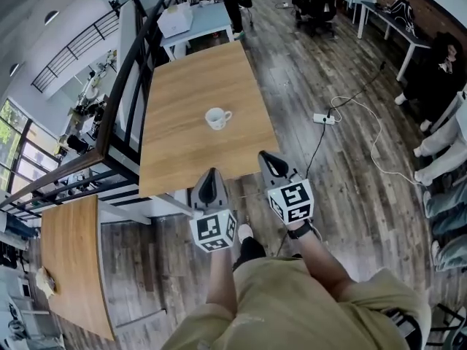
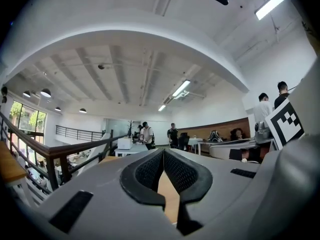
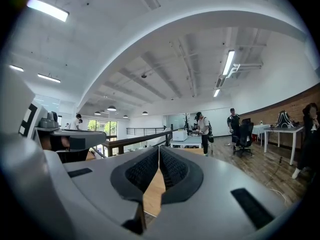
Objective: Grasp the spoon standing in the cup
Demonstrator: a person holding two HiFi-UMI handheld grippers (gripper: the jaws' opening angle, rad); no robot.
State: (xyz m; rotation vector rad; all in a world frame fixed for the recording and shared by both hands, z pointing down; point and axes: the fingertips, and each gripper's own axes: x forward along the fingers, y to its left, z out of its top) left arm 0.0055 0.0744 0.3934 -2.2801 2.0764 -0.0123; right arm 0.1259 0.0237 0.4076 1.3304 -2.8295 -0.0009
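A white cup point(image 1: 217, 117) stands near the middle of a light wooden table point(image 1: 182, 144); its handle points right, and whether a spoon is in it cannot be made out. My left gripper point(image 1: 212, 173) hangs at the table's near edge, well short of the cup, its jaws shut with nothing between them. My right gripper point(image 1: 265, 156) hovers just off the table's near right corner, also shut and empty. In the left gripper view the left gripper point(image 2: 163, 151) points level over the tabletop, and in the right gripper view the right gripper point(image 3: 159, 149) does the same; the cup shows in neither.
A black railing point(image 1: 120, 86) runs along the table's left side. A second wooden table point(image 1: 73, 261) is at lower left. A white table point(image 1: 197, 22) stands beyond the far end. A power strip point(image 1: 324, 119) and cable lie on the floor at right. People point(image 3: 204, 129) stand far off.
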